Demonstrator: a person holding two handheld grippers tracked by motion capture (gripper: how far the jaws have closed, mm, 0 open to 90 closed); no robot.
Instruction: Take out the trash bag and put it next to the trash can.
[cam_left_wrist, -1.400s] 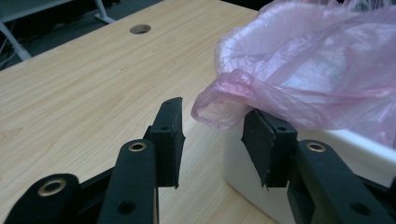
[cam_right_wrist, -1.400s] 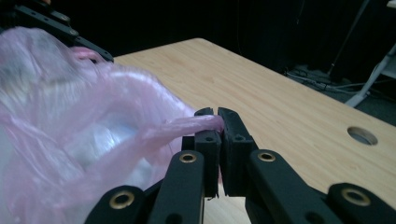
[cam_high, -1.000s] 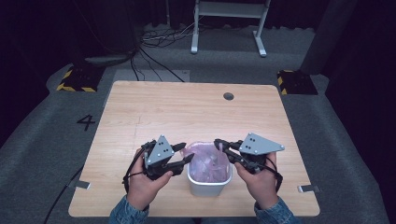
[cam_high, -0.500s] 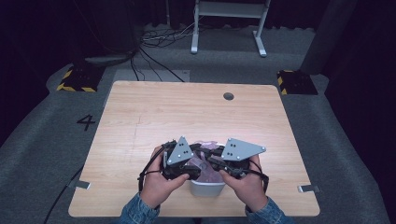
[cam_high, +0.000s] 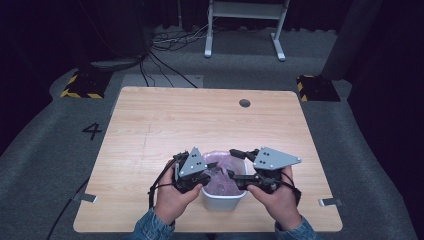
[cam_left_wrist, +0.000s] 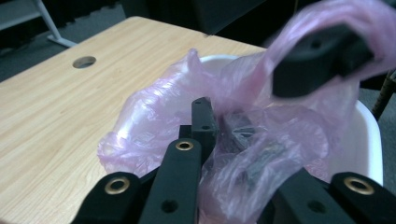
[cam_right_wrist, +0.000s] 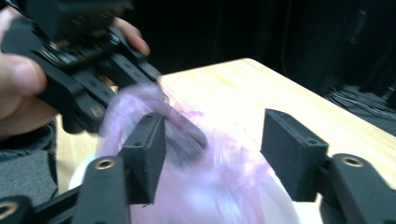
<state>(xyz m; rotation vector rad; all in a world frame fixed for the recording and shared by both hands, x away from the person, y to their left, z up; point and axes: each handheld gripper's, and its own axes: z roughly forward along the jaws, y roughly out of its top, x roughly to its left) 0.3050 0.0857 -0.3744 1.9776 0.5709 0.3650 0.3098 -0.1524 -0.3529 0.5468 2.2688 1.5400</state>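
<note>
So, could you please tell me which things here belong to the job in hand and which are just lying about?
In the job:
- pink plastic bag
- white bin that it lines
- left tool, its jaws in the bag's folds
- right tool, jaws wide apart over the bag

Lying about:
- table with a round hole
- metal stand and cables on the floor

Left tongs (cam_left_wrist: 219, 126) pinched; right tongs (cam_right_wrist: 215, 154) agape

A light wooden table (cam_high: 200, 125) with a round cable hole (cam_high: 244, 103) at two o'clock stands on grey carpet (cam_high: 45, 150) marked "4" (cam_high: 92, 131) at nine o'clock. At twelve o'clock a white metal frame (cam_high: 245, 25) stands beside tangled cables (cam_high: 170, 40). Yellow-black striped blocks (cam_high: 80, 85) flank the dark room.
</note>
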